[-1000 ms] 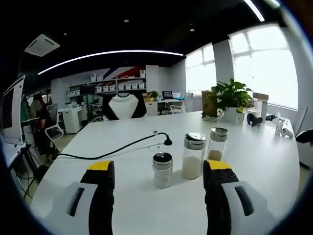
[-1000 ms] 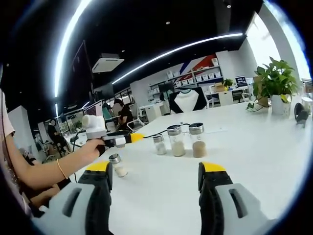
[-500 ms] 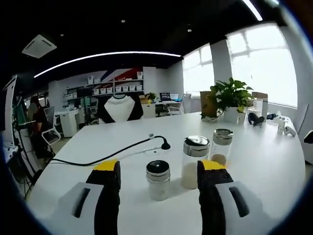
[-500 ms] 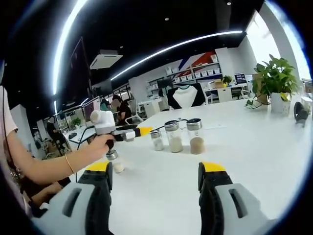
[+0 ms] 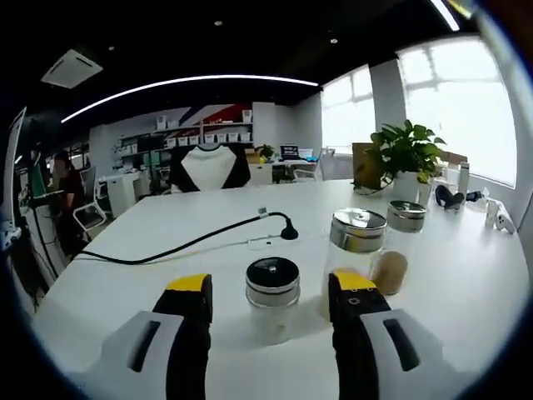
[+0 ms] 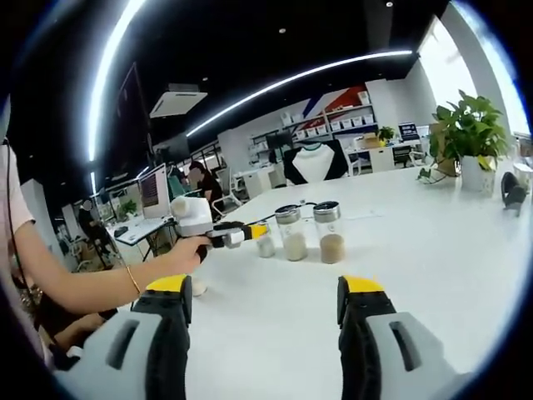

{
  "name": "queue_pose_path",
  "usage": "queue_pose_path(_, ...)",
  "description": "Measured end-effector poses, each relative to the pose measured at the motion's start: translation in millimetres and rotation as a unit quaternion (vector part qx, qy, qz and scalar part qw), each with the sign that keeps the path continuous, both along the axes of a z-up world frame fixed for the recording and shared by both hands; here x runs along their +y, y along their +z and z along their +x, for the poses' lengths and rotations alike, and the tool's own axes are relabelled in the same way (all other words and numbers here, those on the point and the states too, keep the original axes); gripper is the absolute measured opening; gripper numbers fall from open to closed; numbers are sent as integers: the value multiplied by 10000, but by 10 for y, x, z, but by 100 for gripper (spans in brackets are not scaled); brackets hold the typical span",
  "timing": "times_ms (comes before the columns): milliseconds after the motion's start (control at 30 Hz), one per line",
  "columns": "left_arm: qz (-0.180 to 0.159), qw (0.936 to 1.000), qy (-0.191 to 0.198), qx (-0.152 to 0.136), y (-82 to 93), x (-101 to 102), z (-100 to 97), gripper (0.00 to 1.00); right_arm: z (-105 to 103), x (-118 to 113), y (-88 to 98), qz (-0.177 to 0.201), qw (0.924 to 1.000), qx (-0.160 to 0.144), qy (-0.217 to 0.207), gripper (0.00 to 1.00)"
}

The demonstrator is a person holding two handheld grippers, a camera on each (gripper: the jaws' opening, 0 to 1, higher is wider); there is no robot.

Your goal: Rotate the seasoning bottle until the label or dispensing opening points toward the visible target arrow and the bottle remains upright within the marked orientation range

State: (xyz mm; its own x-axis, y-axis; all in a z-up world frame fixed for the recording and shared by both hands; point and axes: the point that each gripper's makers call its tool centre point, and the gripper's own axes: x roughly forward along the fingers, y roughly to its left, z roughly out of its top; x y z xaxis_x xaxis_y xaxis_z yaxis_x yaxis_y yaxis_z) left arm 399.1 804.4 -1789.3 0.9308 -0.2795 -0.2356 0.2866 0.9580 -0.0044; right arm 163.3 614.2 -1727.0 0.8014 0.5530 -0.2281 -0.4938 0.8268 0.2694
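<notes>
Item: small seasoning bottle, black-topped metal cap, clear glass body, upright on the white counter. It stood between the two jaws of the left claw, which were spread wide and clear of the glass on both sides.

Step in hand, as judged: approach for the grasp that comes before turning the bottle. To do it well, the jaws should close on the glass body below the cap, centred, so the bottle pivots about its own axis and does not tip. The right jaw had little room: the taller bottle with pale contents stood just beyond and beside it, with a third bottle of brown contents further right. No target arrow or marked range could be made out on the counter.

Pose, left: claw level and low, pointing across the counter. In the right gripper view a hand gripped its handle, forearm reaching in from the left, tips at the small bottle.

Pose, right: right claw held well back from the row, jaws wide apart, holding nothing.

Also present: black cable ahead of the left claw; potted plant far right.
</notes>
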Motion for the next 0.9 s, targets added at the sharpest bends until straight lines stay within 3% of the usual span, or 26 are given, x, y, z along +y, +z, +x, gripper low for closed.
queue_pose_path(233, -33, 9999, -54, 80, -91, -110, 126, 58, 2, -43, -82, -202, 9997, 74, -69, 74)
queue_pose_path(467, -151, 9995, -111, 244, -150, -146, 236, 58, 21, -120, -209, -489, 9983, 218, -223, 91)
queue_pose_path(567, -39, 9995, -60, 292, -203, -128, 258, 57, 26, -125, -218, -511, 9982, 213, -227, 97)
queue_pose_path(700, 35, 9993, -76, 375, -242, -141, 235, 45, 34, -119, -246, -490, 9984, 235, -180, 96)
queue_pose_path(900, 33, 9995, -69, 296, -219, -146, 271, 38, 35, -133, -309, -497, 9982, 299, -135, 93)
